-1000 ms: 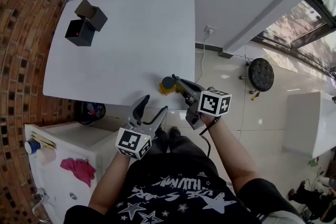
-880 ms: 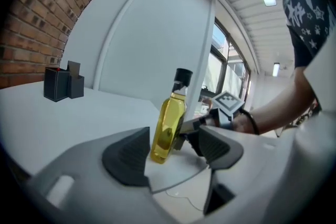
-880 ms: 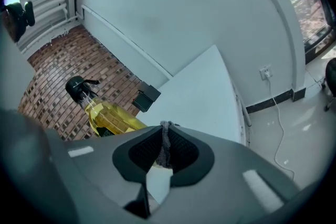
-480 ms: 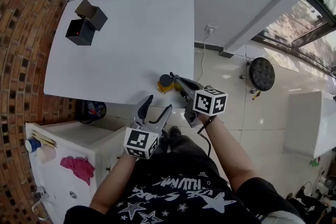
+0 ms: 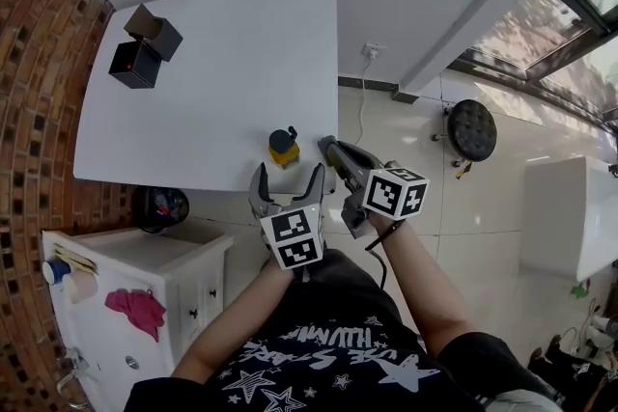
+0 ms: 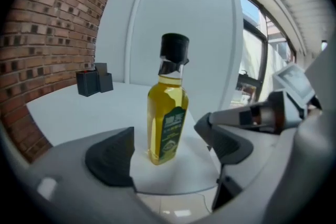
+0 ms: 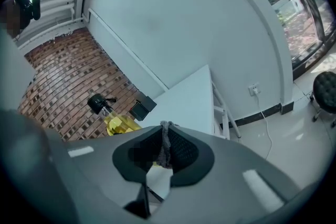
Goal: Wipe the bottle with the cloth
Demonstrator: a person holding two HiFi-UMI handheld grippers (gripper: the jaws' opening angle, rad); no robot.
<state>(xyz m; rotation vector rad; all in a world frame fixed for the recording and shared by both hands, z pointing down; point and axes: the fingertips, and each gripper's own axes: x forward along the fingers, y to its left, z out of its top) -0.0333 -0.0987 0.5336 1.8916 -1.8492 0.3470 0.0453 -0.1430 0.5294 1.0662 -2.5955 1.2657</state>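
- The clear bottle [image 6: 168, 118] with a black cap stands upright near the front edge of the white table [image 5: 212, 82]. Yellow oil fills it to the shoulder.
- Your left claw [image 5: 288, 175] has just been opening and now gapes wide with nothing between its pads. The bottle stands just ahead of the gap.
- Your right claw [image 7: 164, 150] pinches a grey cloth [image 7: 166, 139], and only its thin edge shows.

- On the bottle [image 6: 168, 97], a green label [image 6: 172, 131] carries pale print, too blurred for me to read.
- My shirt [image 5: 290, 371] has white lettering, possibly "HUVMN"; I cannot be sure.
- The left cube [image 5: 293, 239] and right cube [image 5: 396, 193] bear black-and-white square markers, no letters.
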